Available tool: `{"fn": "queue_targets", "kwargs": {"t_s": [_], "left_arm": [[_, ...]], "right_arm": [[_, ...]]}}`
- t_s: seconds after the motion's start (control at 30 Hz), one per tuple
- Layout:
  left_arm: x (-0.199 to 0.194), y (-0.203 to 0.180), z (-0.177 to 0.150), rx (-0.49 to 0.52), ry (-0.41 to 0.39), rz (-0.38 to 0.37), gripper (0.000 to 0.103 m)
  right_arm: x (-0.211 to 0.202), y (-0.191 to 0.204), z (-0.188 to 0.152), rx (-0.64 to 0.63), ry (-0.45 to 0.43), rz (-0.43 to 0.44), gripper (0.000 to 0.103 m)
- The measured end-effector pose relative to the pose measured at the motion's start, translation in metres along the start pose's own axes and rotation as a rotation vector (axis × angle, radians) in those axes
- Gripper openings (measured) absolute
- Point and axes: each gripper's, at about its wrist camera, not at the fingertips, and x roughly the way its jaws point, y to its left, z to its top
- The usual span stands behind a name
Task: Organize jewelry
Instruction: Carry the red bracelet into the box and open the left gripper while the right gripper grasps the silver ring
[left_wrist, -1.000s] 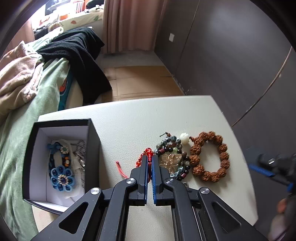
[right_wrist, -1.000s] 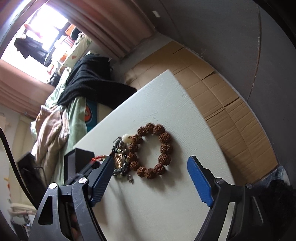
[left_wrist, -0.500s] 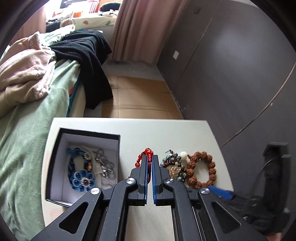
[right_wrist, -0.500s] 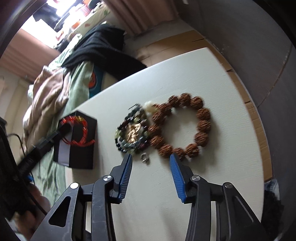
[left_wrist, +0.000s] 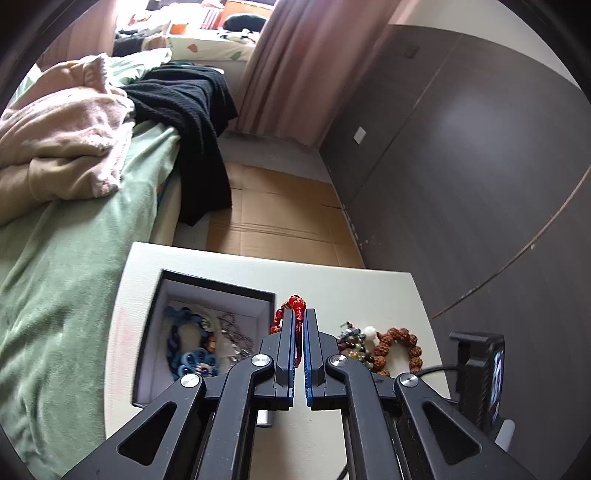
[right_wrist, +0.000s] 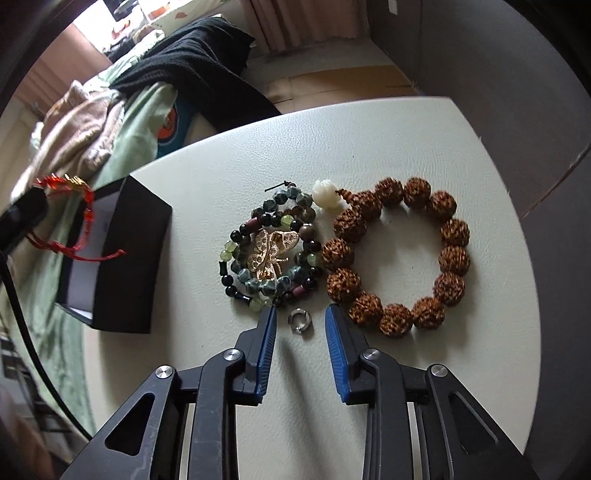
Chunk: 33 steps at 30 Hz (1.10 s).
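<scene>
Left tool (left_wrist: 299, 325) pinched shut on a red beaded string bracelet (left_wrist: 293, 307), lifted above the right edge of the open black jewelry box (left_wrist: 218, 286); in the right wrist view the same bracelet (right_wrist: 70, 184) dangling over the box (right_wrist: 125, 258), red cord tails trailing down, the tool holding it cut off at the left frame edge. Inside the white-lined box, a blue flower bracelet (left_wrist: 188, 343) and a silver chain (left_wrist: 236, 338), both partly hidden behind the tool's black arms. Right tool (right_wrist: 300, 319) pointing steeply down at the pale surface (right_wrist: 369, 129), jaws just closing in, narrow gap left, a small silver ring (right_wrist: 300, 320) lying between the blue pads (right_wrist: 269, 325) without visible contact on either side. Just beyond the ring, a bracelet of dark green and mixed beads (right_wrist: 269, 254) coiled around a gold filigree butterfly charm (right_wrist: 271, 254); touching it on the right, a large brown rudraksha-style bead bracelet (right_wrist: 399, 258) with a white carved bead (right_wrist: 325, 189) at its knot. From the left wrist view those two bracelets half covered by the tool's arm. Far side: a bed with green cover (left_wrist: 66, 277), a pink-beige blanket (left_wrist: 62, 136), a black knit garment (left_wrist: 188, 110) draped over the edge, cardboard (left_wrist: 277, 218) on the floor. No legible writing; an orange and teal print on the bedding in the right wrist view too folded to read.
</scene>
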Motion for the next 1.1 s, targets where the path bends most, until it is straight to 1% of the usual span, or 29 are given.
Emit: {"fn": "queue_targets", "kwargs": {"t_s": [0.1,0.17,0.2,0.3,0.4,0.5,0.67,0.77,0.8,0.83,0.87,0.9,0.93,0.97,1.1], "left_arm": [[-0.007,0.014,0.005,-0.037,-0.014,0.000,0.003],[-0.013,0.022,0.007,-0.057,-0.026,0.003,0.003],[-0.017,0.025,0.007,-0.063,-0.034,0.006,0.003],[-0.026,0.030,0.008,-0.072,-0.054,0.010,0.003],[-0.032,0.035,0.010,-0.077,-0.067,0.012,0.003],[-0.032,0.039,0.011,-0.088,-0.059,0.020,0.003],[-0.029,0.042,0.011,-0.110,-0.057,0.004,0.003],[-0.023,0.043,0.011,-0.121,-0.026,-0.010,0.004],[-0.020,0.043,0.011,-0.126,-0.015,-0.022,0.008],[-0.016,0.044,0.010,-0.134,0.003,-0.042,0.018],[-0.014,0.046,0.010,-0.144,0.014,-0.055,0.026],[-0.013,0.047,0.010,-0.151,0.015,-0.058,0.044],[-0.014,0.049,0.010,-0.160,0.006,-0.053,0.057],[-0.017,0.050,0.010,-0.164,-0.007,-0.047,0.060],[-0.027,0.055,0.013,-0.177,-0.040,-0.023,0.060]], "right_arm": [[0.002,0.013,-0.001,-0.059,-0.005,-0.101,0.024],[0.003,0.021,-0.002,-0.103,-0.011,-0.154,0.020],[0.003,0.025,-0.003,-0.120,-0.013,-0.154,0.015],[0.002,0.032,-0.005,-0.173,-0.021,-0.197,0.014],[-0.003,0.030,-0.004,-0.142,-0.017,-0.112,0.014],[-0.020,0.026,-0.002,-0.117,-0.058,-0.057,0.014],[-0.048,0.022,-0.001,-0.076,-0.131,0.063,0.014],[-0.057,0.026,-0.004,-0.066,-0.163,0.112,0.014],[-0.058,0.028,-0.007,-0.063,-0.167,0.121,0.014],[-0.059,0.031,-0.007,-0.058,-0.172,0.141,0.014],[-0.060,0.032,-0.007,-0.055,-0.178,0.160,0.014],[-0.061,0.034,-0.008,-0.055,-0.182,0.174,0.014],[-0.059,0.039,-0.004,-0.053,-0.182,0.184,0.014],[-0.059,0.040,-0.003,-0.050,-0.185,0.198,0.014],[-0.060,0.047,0.001,-0.033,-0.201,0.262,0.014]]}}
